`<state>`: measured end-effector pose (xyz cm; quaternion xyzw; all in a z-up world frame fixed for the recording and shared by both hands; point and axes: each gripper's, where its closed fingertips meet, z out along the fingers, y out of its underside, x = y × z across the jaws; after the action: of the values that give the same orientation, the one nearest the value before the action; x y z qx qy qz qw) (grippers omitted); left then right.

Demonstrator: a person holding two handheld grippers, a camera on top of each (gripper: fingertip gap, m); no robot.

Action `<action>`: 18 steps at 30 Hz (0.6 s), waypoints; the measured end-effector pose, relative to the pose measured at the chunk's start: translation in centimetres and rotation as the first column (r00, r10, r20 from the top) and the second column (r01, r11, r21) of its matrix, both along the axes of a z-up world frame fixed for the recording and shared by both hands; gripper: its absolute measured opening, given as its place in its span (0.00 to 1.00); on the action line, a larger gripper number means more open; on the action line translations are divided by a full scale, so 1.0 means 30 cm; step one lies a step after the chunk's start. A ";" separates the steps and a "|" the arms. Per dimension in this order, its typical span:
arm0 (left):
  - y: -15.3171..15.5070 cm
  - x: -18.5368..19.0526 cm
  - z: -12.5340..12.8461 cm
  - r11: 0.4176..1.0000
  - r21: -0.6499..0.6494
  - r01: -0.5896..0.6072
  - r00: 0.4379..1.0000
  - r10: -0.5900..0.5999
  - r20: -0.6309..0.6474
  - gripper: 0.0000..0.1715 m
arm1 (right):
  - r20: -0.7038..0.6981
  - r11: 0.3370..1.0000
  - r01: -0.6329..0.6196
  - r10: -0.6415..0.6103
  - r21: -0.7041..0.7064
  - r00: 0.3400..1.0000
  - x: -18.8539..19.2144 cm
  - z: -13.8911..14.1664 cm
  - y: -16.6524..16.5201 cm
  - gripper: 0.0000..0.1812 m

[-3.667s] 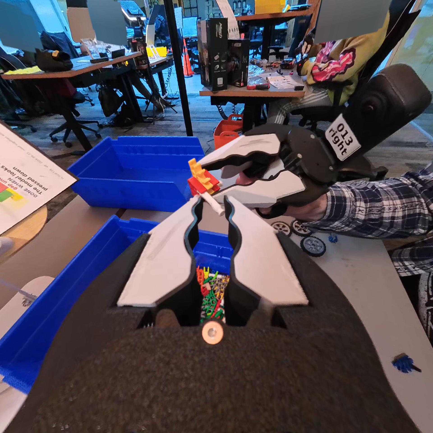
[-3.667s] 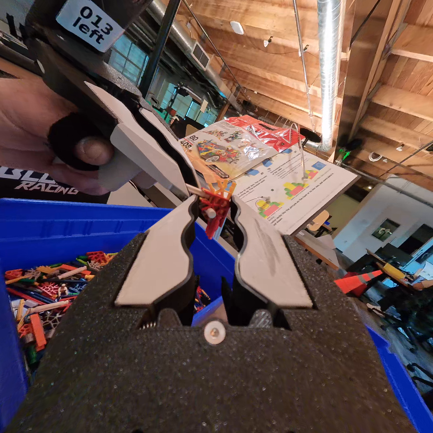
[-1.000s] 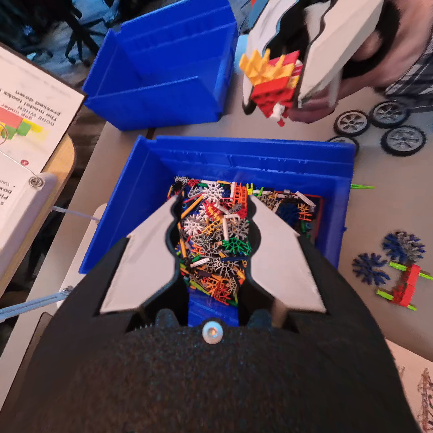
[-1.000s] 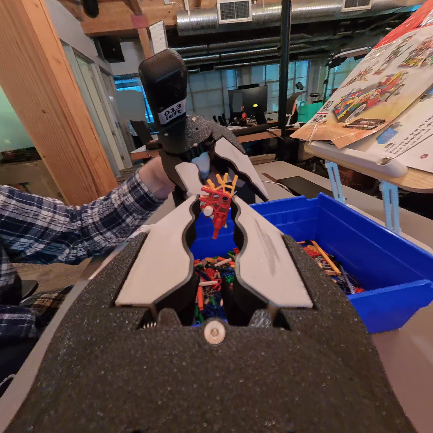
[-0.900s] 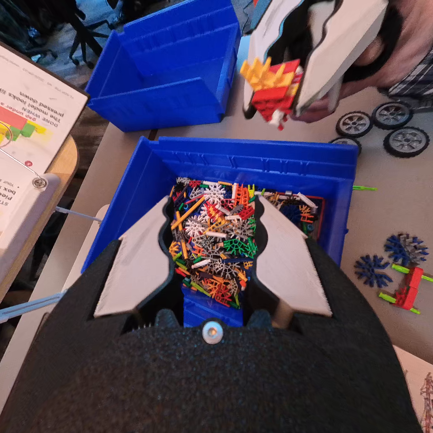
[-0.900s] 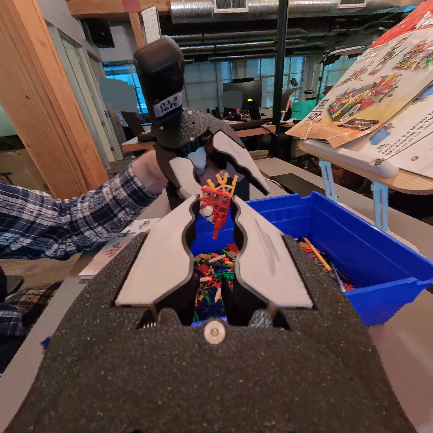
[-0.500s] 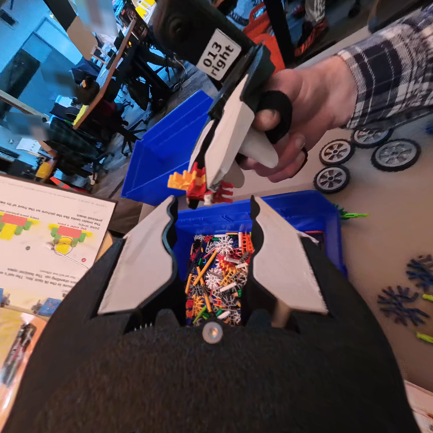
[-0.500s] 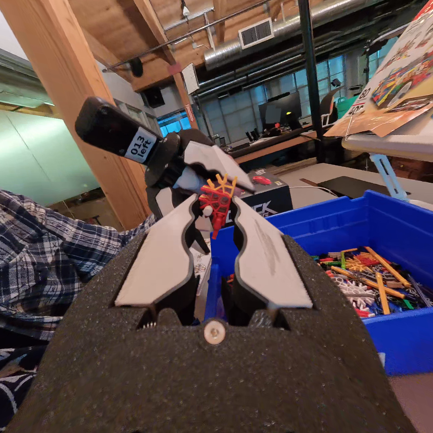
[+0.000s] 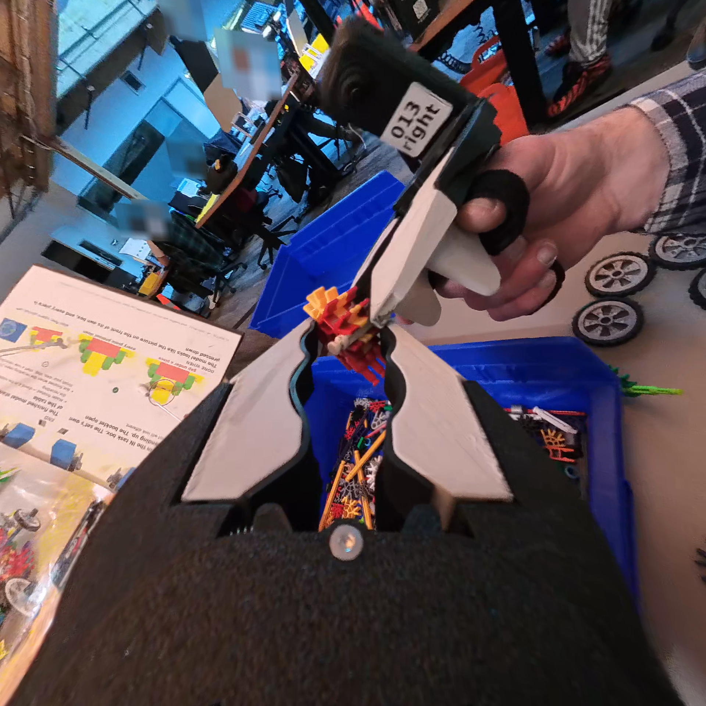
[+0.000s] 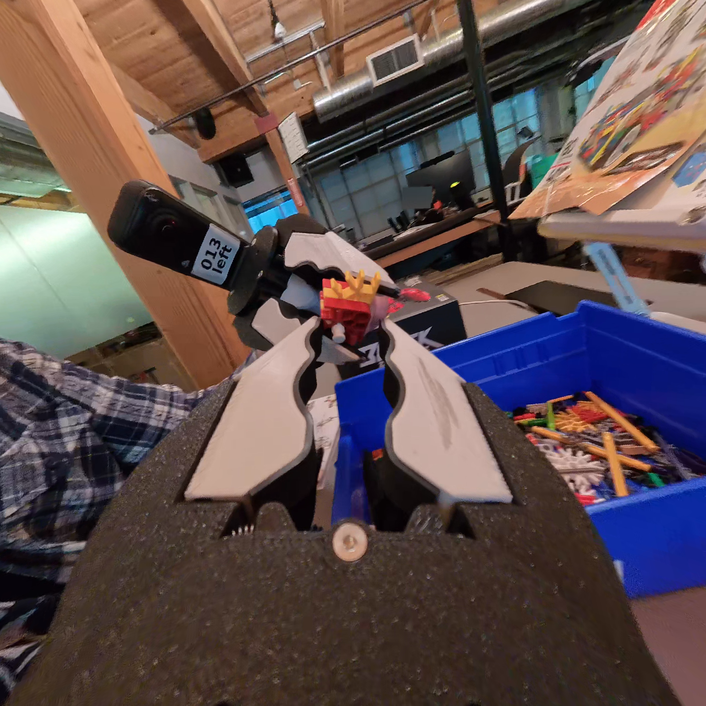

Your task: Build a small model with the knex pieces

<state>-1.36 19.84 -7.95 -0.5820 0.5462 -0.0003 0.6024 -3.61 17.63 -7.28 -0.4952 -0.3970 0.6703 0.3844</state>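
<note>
A small assembly of red and yellow connector pieces with a white rod end (image 9: 340, 317) hangs in the air above a blue bin of mixed rods and connectors (image 9: 515, 351). My left gripper (image 9: 347, 336) has its fingers closed against both sides of the assembly. My right gripper (image 9: 366, 313), held in a person's hand (image 9: 573, 191), comes down from the upper right and grips the same assembly. In the right wrist view the assembly (image 10: 345, 305) sits between the tips of my right gripper (image 10: 349, 328), with the left gripper (image 10: 375, 325) above and below it. The bin (image 10: 630, 344) lies to the right.
A second blue bin (image 9: 328, 248) stands beyond the first. Black toy wheels (image 9: 615, 275) and a green rod (image 9: 649, 390) lie on the table to the right. An instruction sheet on a stand (image 9: 95, 355) is at the left. A black box (image 10: 420, 324) sits behind the bin. Both grippers' tips are close together, under 4 cm apart.
My left gripper has risen from over the bin, tilted up and narrowed its fingers onto the assembly that the right gripper holds. The assembly has turned a little in the right gripper.
</note>
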 end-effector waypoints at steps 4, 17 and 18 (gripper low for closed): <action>0.003 -0.006 0.039 1.000 -0.007 0.019 0.994 -0.018 0.110 0.17 | -0.029 0.998 0.054 -0.054 -0.014 0.998 0.021 0.020 0.035 0.18; 0.031 -0.004 0.001 0.998 0.037 -0.054 0.998 0.055 -0.017 0.17 | 0.005 0.991 0.109 -0.110 0.079 0.994 0.003 0.020 0.023 0.22; 0.025 0.009 -0.014 0.998 0.044 -0.052 0.997 0.055 -0.059 0.17 | 0.017 0.988 0.129 -0.131 0.088 0.991 -0.003 0.013 0.031 0.22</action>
<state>-1.11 20.59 -8.36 -0.5834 0.5481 0.0449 0.5977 -3.69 18.56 -6.89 -0.5108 -0.3967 0.6202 0.4439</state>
